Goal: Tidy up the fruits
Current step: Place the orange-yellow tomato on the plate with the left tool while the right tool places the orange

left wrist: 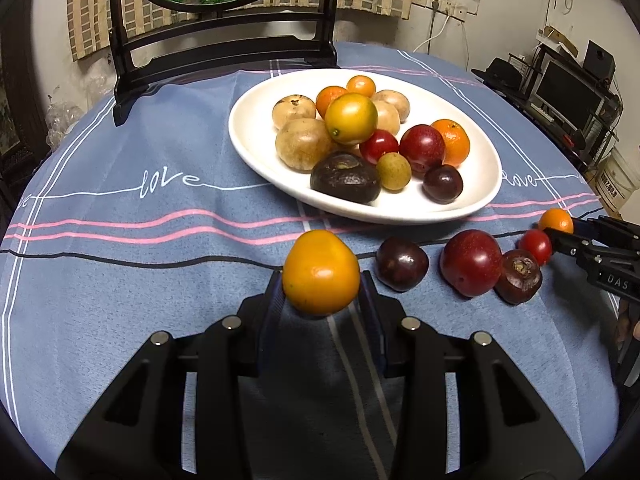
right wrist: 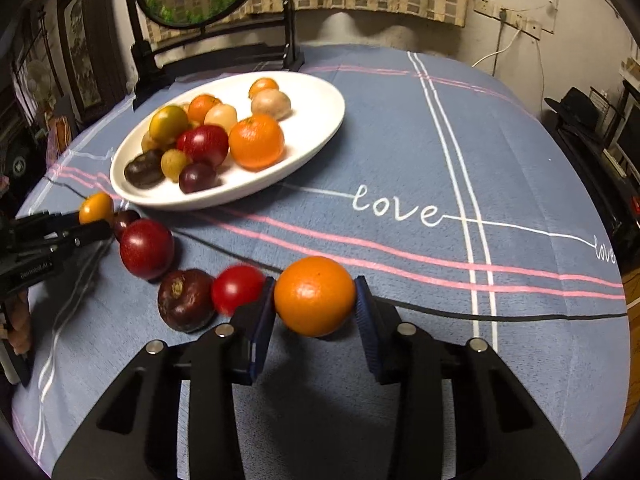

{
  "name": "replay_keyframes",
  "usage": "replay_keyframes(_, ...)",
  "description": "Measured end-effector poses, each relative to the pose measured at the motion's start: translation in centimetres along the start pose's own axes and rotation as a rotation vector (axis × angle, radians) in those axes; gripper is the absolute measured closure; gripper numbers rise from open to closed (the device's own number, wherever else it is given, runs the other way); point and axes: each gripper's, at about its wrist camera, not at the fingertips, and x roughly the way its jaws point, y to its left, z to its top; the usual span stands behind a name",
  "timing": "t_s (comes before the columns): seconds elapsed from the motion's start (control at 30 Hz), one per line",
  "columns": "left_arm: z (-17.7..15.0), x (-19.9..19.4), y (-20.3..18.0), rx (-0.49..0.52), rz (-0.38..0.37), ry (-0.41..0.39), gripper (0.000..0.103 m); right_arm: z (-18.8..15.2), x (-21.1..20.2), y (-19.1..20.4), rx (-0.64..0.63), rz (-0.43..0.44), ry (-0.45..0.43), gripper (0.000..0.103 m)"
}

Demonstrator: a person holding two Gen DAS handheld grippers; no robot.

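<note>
Both tools are clamping fruit just above the surface, left tool (left wrist: 322,292) gripping a yellow-orange citrus (left wrist: 320,272), right tool (right wrist: 315,306) an orange (right wrist: 315,295), round, slick, bruisable, so squeezing gently across the widest middle.

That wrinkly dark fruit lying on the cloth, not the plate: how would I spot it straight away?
Start at the white plate on the blue tablecloth, then drop to the row of loose fruit in front of it. The wrinkly dark fruit lies between the big red plum and the small red tomato. Unlike its glossy neighbours, it is dull brown-purple with a rough tan stem scar.
</note>
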Motion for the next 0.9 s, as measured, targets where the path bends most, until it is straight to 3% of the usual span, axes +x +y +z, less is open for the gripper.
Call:
replay_keyframes(0.6, 1.7, -3.5, -1.3, -0.02, -0.059, -0.081, 0.064, 1.3, -3.9, 0.6, 0.083, 0.133, -0.166, 0.064)
replay_keyframes(0.8, 4.3, -3.6, -2.5, -0.017, -0.084, -0.072, 0.064, 4.4, -3.8, 2.5, 0.078, 0.171, -0.176, 0.064)
replay_keyframes(0.9, 6.4, -2.8, -2.8, -0.009, -0.061, -0.061, 0.064, 7.0, -2.2, 2.8, 0.095, 0.191, -0.153, 0.063)
